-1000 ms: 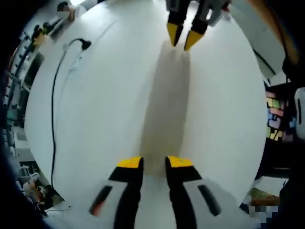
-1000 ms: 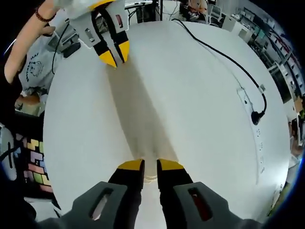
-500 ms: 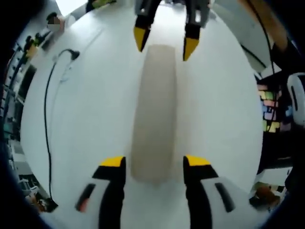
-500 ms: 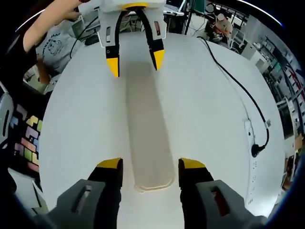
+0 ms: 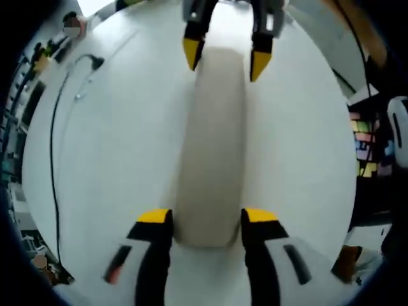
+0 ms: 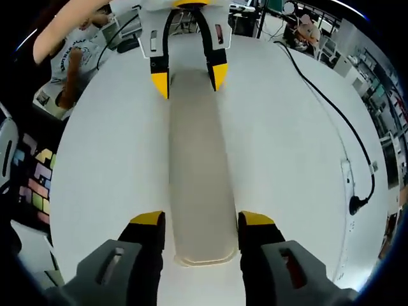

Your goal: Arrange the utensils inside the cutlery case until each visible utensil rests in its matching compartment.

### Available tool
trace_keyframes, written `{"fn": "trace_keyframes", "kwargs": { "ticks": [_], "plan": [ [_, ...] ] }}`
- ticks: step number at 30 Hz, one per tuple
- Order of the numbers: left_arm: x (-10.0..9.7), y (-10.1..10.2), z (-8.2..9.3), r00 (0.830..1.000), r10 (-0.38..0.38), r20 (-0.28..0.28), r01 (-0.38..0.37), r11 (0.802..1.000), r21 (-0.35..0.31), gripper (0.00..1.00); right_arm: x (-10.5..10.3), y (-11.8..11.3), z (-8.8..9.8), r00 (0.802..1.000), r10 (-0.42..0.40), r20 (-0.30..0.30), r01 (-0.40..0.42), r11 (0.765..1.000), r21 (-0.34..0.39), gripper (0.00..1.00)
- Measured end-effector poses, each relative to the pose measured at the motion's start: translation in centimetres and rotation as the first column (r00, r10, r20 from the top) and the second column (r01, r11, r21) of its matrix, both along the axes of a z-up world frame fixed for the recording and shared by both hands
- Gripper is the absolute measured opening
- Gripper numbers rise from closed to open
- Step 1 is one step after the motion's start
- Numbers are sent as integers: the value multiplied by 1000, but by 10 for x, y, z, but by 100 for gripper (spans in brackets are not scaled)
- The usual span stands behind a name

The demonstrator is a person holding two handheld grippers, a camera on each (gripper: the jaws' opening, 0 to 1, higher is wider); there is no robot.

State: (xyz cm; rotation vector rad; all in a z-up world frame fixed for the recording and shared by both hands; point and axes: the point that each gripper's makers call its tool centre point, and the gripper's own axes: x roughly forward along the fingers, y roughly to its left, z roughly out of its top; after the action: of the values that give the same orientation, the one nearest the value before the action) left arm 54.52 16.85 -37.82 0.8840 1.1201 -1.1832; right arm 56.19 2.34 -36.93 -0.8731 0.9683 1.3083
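The cutlery case (image 5: 211,150), a long, closed, cream plastic box with rounded ends, lies lengthwise on the white round desk (image 5: 121,140) near its middle, well away from every edge. In the left gripper view, the left gripper (image 5: 207,218) has its yellow-tipped jaws spread on either side of the case's near end, close to its sides though whether they touch cannot be told; at the far end the right gripper (image 5: 224,56) stands spread the same way, and a black cable (image 5: 56,127) runs along the desk's left edge. In the right gripper view, the right gripper (image 6: 201,221) straddles its own end of the case (image 6: 196,166) with jaws apart, the left gripper (image 6: 189,75) brackets the opposite end, and the cable (image 6: 331,108) trails toward the desk's (image 6: 280,146) right edge. The lid is on, so the compartments and any utensils inside are hidden. The step in hand looks like taking hold of the case at both ends; next, both grippers would need to squeeze evenly and get the lid off before any sorting.
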Motion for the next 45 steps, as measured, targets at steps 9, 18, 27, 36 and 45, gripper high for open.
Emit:
{"fn": "trace_keyframes", "kwargs": {
  "ticks": [9, 18, 27, 36, 45],
  "plan": [
    [-2, -3, -3, 1000, -16, 26, 16, 1000, -10, 46, -3, 0, -10, 999, 33, 8, -33, 999, -4, 44],
    [-2, 1, 1, 998, -15, 54, 18, 999, -49, 45, -13, 4, -13, 999, 22, 26, -22, 999, -26, 44],
    [-4, -2, 1, 998, -28, 59, 32, 998, -54, 44, -10, 4, -10, 998, 48, 37, -49, 999, 17, 43],
    [1, -3, 3, 997, -34, 63, 38, 997, -72, 44, -5, 5, -7, 998, 41, 38, -44, 996, 72, 43],
    [4, -9, 16, 995, -39, 88, 47, 995, -90, 44, -4, -2, 4, 998, 25, 53, -29, 997, 76, 43]
  ]
}}
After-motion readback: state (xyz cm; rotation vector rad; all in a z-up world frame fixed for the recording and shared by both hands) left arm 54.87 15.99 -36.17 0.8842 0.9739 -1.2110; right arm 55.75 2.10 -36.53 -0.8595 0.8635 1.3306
